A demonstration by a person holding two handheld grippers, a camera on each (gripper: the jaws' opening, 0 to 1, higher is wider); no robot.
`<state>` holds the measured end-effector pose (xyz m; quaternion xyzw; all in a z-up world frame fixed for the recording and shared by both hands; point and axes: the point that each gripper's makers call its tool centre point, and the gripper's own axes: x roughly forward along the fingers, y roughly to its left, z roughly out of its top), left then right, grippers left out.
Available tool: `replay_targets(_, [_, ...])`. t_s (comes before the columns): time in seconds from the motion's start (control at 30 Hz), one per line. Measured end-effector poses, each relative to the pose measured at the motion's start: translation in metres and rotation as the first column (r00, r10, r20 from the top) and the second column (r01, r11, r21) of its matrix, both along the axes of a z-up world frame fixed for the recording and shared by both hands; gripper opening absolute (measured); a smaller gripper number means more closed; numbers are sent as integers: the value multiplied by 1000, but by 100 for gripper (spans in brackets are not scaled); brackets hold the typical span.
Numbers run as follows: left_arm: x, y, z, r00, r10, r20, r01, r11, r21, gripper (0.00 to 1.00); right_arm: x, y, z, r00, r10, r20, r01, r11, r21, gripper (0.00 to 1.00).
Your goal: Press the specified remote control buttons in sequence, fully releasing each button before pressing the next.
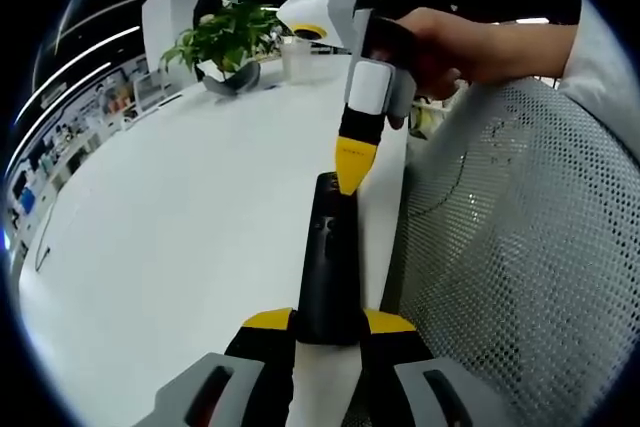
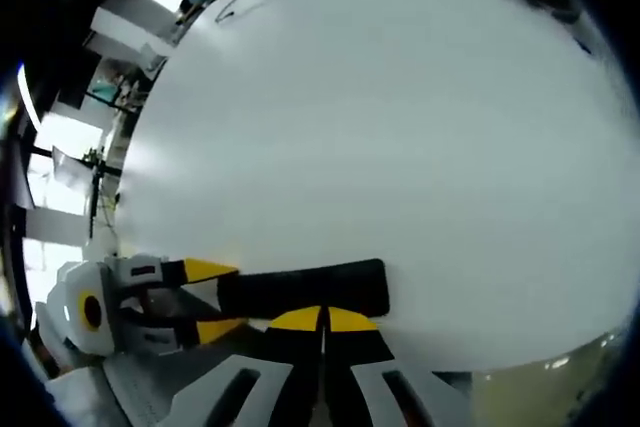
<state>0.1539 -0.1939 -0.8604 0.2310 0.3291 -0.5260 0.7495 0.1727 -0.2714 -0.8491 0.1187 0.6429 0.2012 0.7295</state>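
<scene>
White table (image 1: 180, 247) bears a slim black remote (image 1: 330, 257) clenched by left tool (image 1: 330, 332); right tool (image 2: 322, 319) closed.

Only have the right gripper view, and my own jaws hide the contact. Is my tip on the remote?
Observer: Yes. The right hand-held gripper, jaws shut, touches the remote near its far end.
Operator: What's beside it on my side?
Observer: A mesh chair back along the table edge.
Operator: Anything farther up the table?
Observer: A potted plant at the far end.
</scene>
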Motion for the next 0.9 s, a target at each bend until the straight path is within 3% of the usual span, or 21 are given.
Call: replay_targets(0.9, [-1,0,1,1000,4,-3,-4,1000,-8,25,-5,4,-5,998,60,-7,-60,998,-27,0])
